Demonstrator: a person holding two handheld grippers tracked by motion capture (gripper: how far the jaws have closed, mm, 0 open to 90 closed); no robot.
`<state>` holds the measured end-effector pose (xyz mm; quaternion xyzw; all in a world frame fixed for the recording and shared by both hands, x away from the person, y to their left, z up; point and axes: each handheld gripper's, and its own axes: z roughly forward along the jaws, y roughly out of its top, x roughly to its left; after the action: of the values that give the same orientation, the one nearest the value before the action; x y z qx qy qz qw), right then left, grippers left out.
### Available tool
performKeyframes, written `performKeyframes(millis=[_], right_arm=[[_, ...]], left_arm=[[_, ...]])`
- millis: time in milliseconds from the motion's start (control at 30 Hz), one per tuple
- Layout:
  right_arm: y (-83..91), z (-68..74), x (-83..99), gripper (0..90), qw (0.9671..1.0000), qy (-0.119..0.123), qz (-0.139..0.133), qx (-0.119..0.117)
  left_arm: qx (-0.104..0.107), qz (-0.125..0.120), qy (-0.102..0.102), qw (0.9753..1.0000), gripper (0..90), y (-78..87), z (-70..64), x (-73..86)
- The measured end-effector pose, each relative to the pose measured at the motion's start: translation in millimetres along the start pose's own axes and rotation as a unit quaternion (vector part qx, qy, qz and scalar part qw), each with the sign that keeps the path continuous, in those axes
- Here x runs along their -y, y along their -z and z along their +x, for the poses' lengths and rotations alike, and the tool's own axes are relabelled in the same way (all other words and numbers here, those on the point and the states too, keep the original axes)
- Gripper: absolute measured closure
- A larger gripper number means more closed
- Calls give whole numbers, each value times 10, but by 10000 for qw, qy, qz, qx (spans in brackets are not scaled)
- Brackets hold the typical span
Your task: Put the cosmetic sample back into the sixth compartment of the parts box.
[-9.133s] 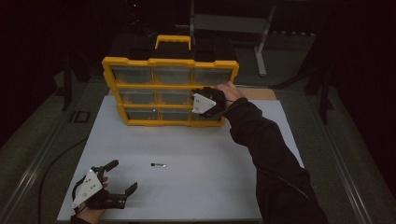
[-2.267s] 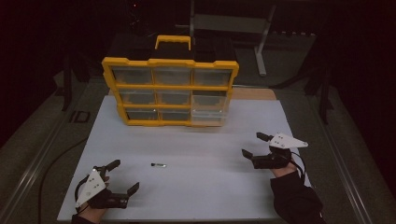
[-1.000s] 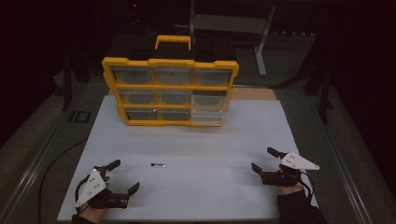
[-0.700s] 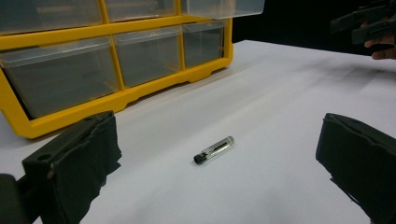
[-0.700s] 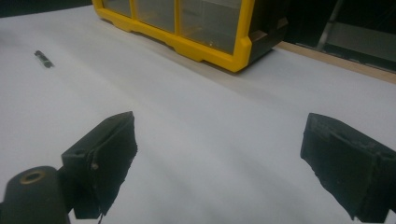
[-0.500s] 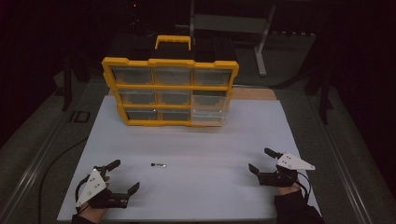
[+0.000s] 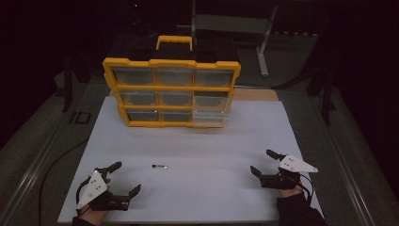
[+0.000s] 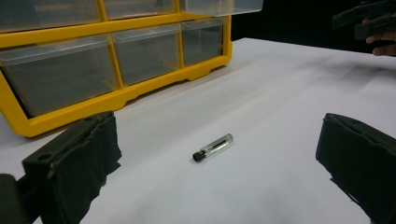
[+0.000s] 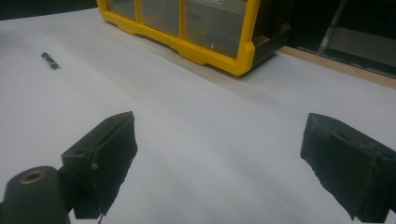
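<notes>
Since the earlier frames, the right gripper (image 7: 266, 164) has been drawn back from the yellow drawer cabinet (image 7: 172, 92) to the near right corner of the white table (image 7: 211, 146), where it is held with jaws spread wide and empty. Near the front left corner, the left gripper (image 7: 125, 179) is likewise held wide open, gripping nothing. A small clear vial with a dark cap (image 8: 213, 147) is seen lying flat on the table just ahead of the left gripper, well apart from the cabinet at the far edge.

The right gripper (image 7: 266, 163) has withdrawn from the organiser's (image 7: 171, 94) lower-right drawer (image 7: 210, 117), where its fingers rested 9.1 s ago, to the near right edge of the white board (image 7: 202, 155). That drawer now protrudes slightly. Over the last second the fingers shifted only marginally
</notes>
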<state>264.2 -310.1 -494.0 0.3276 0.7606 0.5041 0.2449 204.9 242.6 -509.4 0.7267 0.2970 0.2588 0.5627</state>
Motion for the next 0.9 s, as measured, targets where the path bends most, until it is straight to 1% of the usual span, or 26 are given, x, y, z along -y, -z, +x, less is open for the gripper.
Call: performKeyframes(millis=[233, 467, 600, 733, 900], right_arm=[[21, -9, -2, 106, 9999, -54, -98, -46], [19, 1, 7, 105, 10000, -8, -63, -46], [23, 13, -6, 105, 9999, -16, -92, -64], [4, 41, -16, 106, 9999, 26, -64, -88], [-4, 56, -23, 105, 9999, 48, -74, -109]], left_arm=[[-11, 12, 52, 10000, 1, -10, 12, -1], [-36, 32, 83, 10000, 0, -19, 17, -14], [-123, 42, 211, 9997, 0, -10, 46, -22], [-148, 42, 446, 9989, 0, 3, 102, -27], [-184, 79, 489, 9986, 0, 23, 129, -104]])
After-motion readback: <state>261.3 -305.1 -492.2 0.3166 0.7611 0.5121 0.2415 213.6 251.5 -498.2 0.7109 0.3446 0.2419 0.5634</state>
